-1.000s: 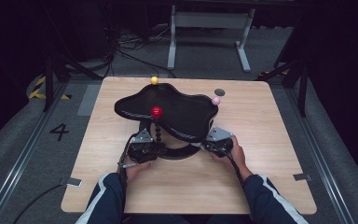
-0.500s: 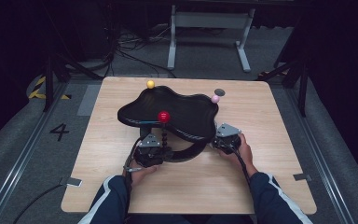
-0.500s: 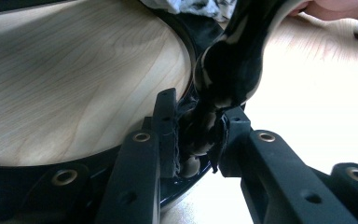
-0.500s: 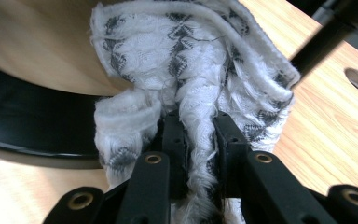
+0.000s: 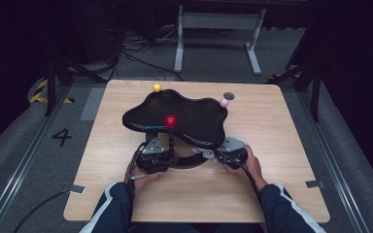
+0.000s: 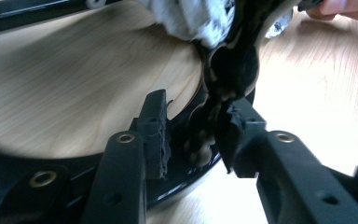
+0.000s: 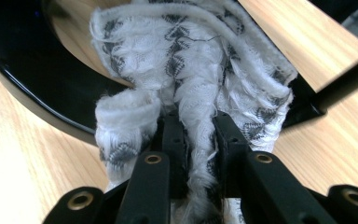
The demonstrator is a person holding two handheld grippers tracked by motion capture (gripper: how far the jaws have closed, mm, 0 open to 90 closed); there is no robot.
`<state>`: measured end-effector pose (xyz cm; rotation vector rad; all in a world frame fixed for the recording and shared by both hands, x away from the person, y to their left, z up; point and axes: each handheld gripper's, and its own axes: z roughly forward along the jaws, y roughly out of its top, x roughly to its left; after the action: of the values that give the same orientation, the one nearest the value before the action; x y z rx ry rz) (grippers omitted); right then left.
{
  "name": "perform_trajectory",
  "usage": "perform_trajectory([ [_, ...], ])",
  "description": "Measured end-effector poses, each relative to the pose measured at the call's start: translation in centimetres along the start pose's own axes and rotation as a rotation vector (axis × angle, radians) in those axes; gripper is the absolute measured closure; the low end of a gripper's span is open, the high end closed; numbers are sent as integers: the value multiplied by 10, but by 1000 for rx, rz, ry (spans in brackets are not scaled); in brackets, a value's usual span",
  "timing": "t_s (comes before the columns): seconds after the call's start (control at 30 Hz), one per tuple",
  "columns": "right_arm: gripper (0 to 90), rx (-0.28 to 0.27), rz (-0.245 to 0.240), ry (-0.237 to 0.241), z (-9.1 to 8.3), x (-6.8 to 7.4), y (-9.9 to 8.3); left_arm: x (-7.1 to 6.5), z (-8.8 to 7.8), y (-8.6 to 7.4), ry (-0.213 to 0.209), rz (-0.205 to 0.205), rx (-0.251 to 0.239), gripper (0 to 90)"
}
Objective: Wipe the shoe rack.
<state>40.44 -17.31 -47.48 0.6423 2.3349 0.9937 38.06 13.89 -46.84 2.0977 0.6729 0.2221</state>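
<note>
Cloth (image 7: 186, 60) pinched in right hand-held gripper (image 7: 199, 135); left hand-held gripper (image 6: 193, 135) low, jaws just parting, apparently loose around black rim (image 6: 200, 154).

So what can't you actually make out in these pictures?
- High view: the black wavy tray covers whatever both tongs work on beneath it.
- Left gripper view: the dark strip between the left tongs, whose jaws have just been opening, is blurred and backlit; I cannot identify it.
- Right gripper view: the right tongs clamp a white patterned cloth; the top edge cuts it off.
- High view: the grey disc is too small to identify.
</note>
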Motion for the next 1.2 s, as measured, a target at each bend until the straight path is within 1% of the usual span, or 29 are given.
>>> perform_trajectory([
  [0.07, 770, 9, 11, -2, 0, -3, -4, -2, -5, 1, 4, 37, -5, 663],
  [0.1, 768, 7, 15, 2, -1, -4, -5, -2, -7, 1, 1, 49, -21, 672],
  [0.13, 767, 7, 12, 1, -1, -4, -5, -2, -9, 2, 3, 54, -27, 682],
  [0.17, 768, 5, 9, 1, 0, -4, -5, -2, -12, 2, -10, 59, -33, 704],
  [0.23, 770, 8, 12, 1, 0, -4, -5, -2, -13, 1, -14, 52, -29, 737],
  [0.27, 770, 6, 8, 3, 0, -4, -5, -2, -12, 1, -16, 59, -32, 743],
  [0.33, 771, 2, 9, 6, 0, -5, -6, -3, -12, 2, -13, 61, -27, 746],
  [0.43, 773, 6, 14, 6, -1, -5, -6, -3, -10, 3, -10, 65, -37, 747],
  [0.47, 774, 6, 18, 11, -1, -5, -6, -4, -10, 3, -9, 62, -31, 747],
  [0.53, 776, 0, 27, 27, -1, -5, -6, -5, -8, 3, -7, 67, -36, 748],
  [0.6, 777, -4, 17, 33, -2, -4, -6, -7, -4, 6, -10, 81, -39, 748],
  [0.67, 777, -5, 18, 37, -3, -3, -6, -9, -3, 7, -8, 73, -31, 749],
  [0.7, 777, -1, 14, 45, -4, -2, -6, -11, -1, 8, -19, 67, -31, 748],
  [0.73, 776, 0, 5, 50, -6, 0, -6, -11, 1, 9, -21, 78, -42, 748],
  [0.8, 776, -1, -1, 53, -7, 3, -6, -14, 4, 11, -21, 89, -32, 748],
  [0.87, 775, -1, -9, 57, -9, 5, -7, -17, 8, 13, -27, 87, -30, 748],
  [0.9, 775, 0, -16, 58, -10, 5, -7, -19, 10, 15, -25, 96, -31, 748],
  [0.97, 775, 2, -19, 49, -11, 4, -9, -22, 12, 16, -30, 92, -30, 748],
  [1.0, 775, 4, -13, 51, -11, 3, -9, -23, 14, 17, -34, 102, -33, 748],
  [1.03, 776, 4, -13, 46, -12, 1, -10, -24, 15, 17, -35, 98, -30, 748],
  [1.07, 776, 4, -7, 44, -12, 1, -10, -27, 17, 18, -40, 70, -36, 748],
  [1.1, 776, 3, -7, 38, -12, 0, -11, -27, 18, 18, -40, 84, -33, 748],
  [1.13, 776, 4, -8, 35, -12, 0, -11, -28, 19, 19, -42, 80, -38, 748],
  [1.17, 776, 10, -7, 36, -12, 0, -11, -30, 21, 19, -51, 68, -47, 748],
  [1.2, 776, 10, -7, 37, -13, 0, -11, -31, 21, 20, -55, 64, -29, 747],
])
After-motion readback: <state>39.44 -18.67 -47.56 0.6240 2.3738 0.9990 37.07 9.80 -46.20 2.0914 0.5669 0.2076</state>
